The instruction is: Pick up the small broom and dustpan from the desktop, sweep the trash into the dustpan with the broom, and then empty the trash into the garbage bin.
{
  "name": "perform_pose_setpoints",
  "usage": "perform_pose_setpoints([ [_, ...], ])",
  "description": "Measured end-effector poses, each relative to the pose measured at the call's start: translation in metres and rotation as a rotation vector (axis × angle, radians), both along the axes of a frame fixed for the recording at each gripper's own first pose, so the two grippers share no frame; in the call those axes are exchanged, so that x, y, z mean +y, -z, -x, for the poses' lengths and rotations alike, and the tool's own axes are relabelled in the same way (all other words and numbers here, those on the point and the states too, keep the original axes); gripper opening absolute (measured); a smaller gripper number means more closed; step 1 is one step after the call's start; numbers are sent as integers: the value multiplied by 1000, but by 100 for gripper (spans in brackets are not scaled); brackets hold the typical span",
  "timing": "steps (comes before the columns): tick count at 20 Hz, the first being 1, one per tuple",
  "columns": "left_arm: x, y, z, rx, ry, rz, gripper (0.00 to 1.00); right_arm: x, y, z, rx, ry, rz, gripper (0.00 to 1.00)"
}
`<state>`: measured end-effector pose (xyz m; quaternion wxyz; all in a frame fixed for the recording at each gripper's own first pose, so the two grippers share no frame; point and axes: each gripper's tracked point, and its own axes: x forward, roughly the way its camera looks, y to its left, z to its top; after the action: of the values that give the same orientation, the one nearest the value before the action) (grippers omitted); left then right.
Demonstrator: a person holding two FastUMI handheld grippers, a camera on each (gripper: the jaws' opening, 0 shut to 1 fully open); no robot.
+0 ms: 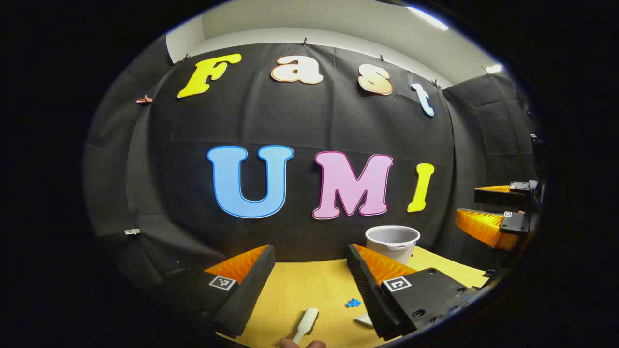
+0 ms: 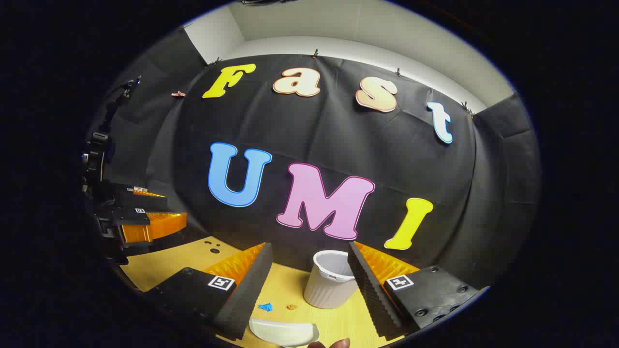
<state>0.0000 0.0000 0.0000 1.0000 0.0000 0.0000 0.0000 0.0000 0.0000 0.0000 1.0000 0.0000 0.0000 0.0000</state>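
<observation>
Yellow wood-grain worktop (image 1: 300, 290) lies under both hand-held grippers, which are raised above it with nothing between their fingers.

In the left gripper view, the left hand-held gripper (image 1: 309, 270) has its fingers spread wide apart. Between them, low on the worktop, lies the white handle of the small broom (image 1: 305, 325), with a fingertip (image 1: 302, 343) at the bottom edge just below it. A blue scrap of trash (image 1: 353, 303) sits just beside the inner edge of the right-hand finger, and a white corner of the dustpan (image 1: 363, 319) peeks out beside that finger. The white garbage bin (image 1: 392, 241) stands upright farther back near the black cloth wall. The right hand-held gripper (image 1: 488, 208) shows at the right edge, its fingers apart.

In the right gripper view, the right hand-held gripper (image 2: 309, 270) is likewise spread open. The dustpan (image 2: 284, 332) lies on the worktop (image 2: 159, 263) low between its fingers, a fingertip (image 2: 333, 344) at the bottom edge beside it. The blue scrap (image 2: 265, 306) lies just beyond the dustpan, and this view adds a small brown scrap (image 2: 291, 306) near it. The garbage bin (image 2: 329, 286) stands just beside the right-hand finger, its ribbed wall plain to see. The left hand-held gripper (image 2: 150, 210) shows at the left edge, above the worktop.
</observation>
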Motion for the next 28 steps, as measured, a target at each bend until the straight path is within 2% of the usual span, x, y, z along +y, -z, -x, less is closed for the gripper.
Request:
perform_pose_setpoints([
  [12, -2, 5, -2, 24, 4, -34, 95, -15, 19, -17, 26, -1, -45, 97],
  [17, 0, 6, -3, 45, -10, -46, 95, -4, 32, -20, 59, -56, -51, 97],
  [18, 0, 8, -4, 55, -14, -53, 95, 4, 46, -17, 113, -95, -54, 98],
  [21, -1, 14, -12, 84, -23, -69, 95, 21, 115, 14, 400, -213, -76, 97],
  [24, 2, 34, -19, 110, -32, -75, 95, 24, 193, 50, 657, -239, -78, 96],
  [28, 10, 51, -10, 144, -53, -56, 95, 34, 281, 86, 902, -280, -94, 94],
])
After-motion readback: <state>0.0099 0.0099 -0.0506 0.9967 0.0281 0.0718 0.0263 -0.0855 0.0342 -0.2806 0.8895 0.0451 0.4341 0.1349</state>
